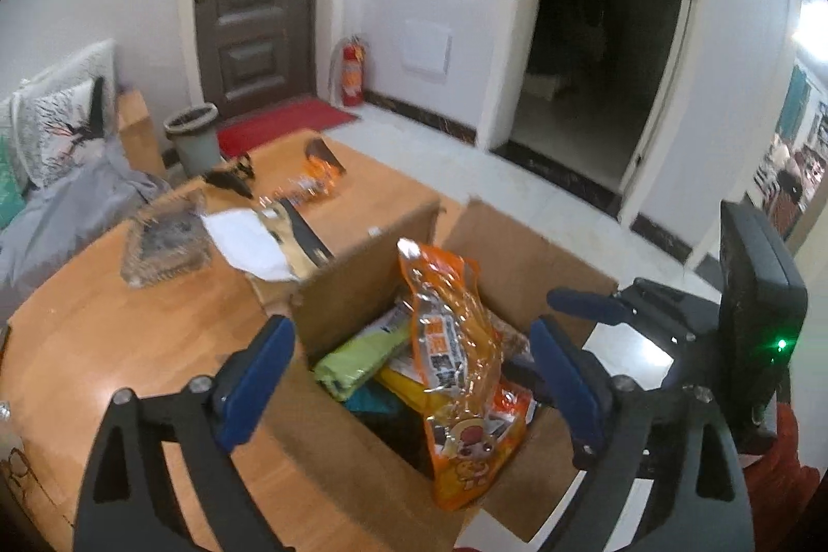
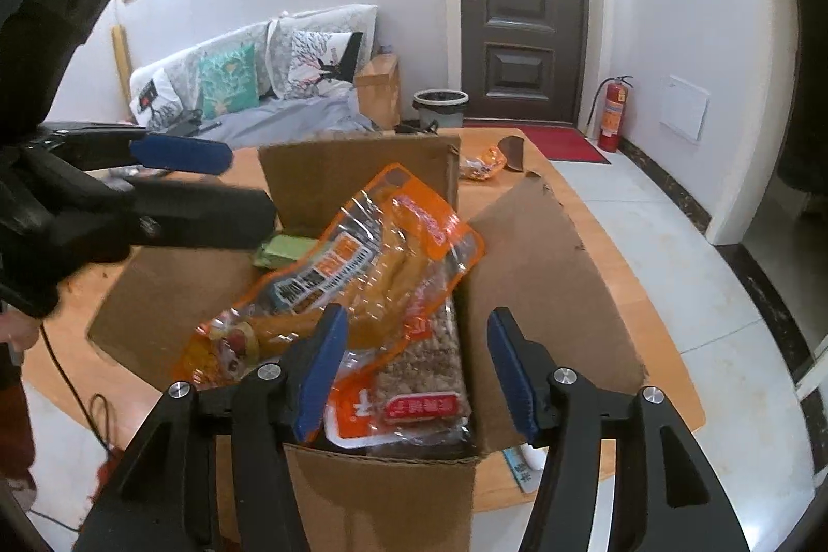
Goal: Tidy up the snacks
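An open cardboard box (image 1: pixel 352 288) (image 2: pixel 362 174) stands on the wooden table (image 1: pixel 129 334). A long orange snack bag (image 1: pixel 455 345) (image 2: pixel 362 262) leans across the other packets inside, among them a green packet (image 1: pixel 357 355) (image 2: pixel 284 249) and a clear pack of brown bars (image 2: pixel 429 360). My left gripper (image 1: pixel 409 381) (image 2: pixel 227 184) is open wide over the box, and the bag lies between its pads untouched. My right gripper (image 2: pixel 416 371) is open at the box's near corner, above the bag's lower end. One of its fingers (image 1: pixel 585 301) shows over the right flap.
More orange snack packets (image 1: pixel 310 184) (image 2: pixel 484 166) lie at the table's far end. A glass tray (image 1: pixel 165 241) and white paper (image 1: pixel 248 241) sit left of the box. A bin (image 1: pixel 194 135), a sofa (image 2: pixel 233 86) and a fire extinguisher (image 2: pixel 613 115) stand beyond.
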The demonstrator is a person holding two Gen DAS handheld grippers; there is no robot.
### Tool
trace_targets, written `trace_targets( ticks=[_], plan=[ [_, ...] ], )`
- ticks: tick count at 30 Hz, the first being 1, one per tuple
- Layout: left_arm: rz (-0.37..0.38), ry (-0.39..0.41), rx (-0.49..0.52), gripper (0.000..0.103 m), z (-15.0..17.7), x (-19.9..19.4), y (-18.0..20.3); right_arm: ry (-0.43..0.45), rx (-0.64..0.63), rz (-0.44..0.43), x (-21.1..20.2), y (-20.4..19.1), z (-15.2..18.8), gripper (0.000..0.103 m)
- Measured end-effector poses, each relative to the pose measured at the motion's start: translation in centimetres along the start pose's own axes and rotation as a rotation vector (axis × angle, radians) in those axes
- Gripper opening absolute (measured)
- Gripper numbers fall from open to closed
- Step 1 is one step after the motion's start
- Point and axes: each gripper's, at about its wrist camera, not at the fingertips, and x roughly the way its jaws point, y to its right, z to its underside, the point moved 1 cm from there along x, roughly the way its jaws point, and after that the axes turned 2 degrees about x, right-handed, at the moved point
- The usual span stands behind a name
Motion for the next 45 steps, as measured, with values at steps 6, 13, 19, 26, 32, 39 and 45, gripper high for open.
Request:
trace_targets(
  ticks=[6,13,19,26,32,39,45],
  plan=[
    [-0.157,0.175,-0.043,0.102,1.1,-6.7,-1.5,0.115,-0.026,-0.083,-2.9,-1.5,-1.7,0.075],
    [-0.324,0.280,-0.142,0.102,4.2,-13.1,-4.3,0.266,-0.094,-0.175,-6.2,-4.6,-3.6,0.093],
    [-0.495,0.341,-0.222,0.102,8.1,-16.7,-6.2,0.389,-0.094,-0.240,-8.1,-7.0,-3.8,0.103],
    [-0.582,0.322,-0.260,0.102,11.3,-17.1,-8.1,0.380,-0.092,-0.248,-7.5,-8.8,-2.7,0.103],
    [-0.592,0.321,-0.269,0.102,11.6,-16.8,-8.9,0.352,-0.101,-0.257,-6.5,-9.8,-2.3,0.103],
    [-0.592,0.325,-0.264,0.102,11.2,-16.4,-8.5,0.356,-0.104,-0.258,-6.5,-10.1,-2.1,0.103],
    [-0.586,0.313,-0.268,0.102,11.3,-16.2,-8.6,0.356,-0.103,-0.256,-6.5,-10.0,-2.2,0.103]
  ],
)
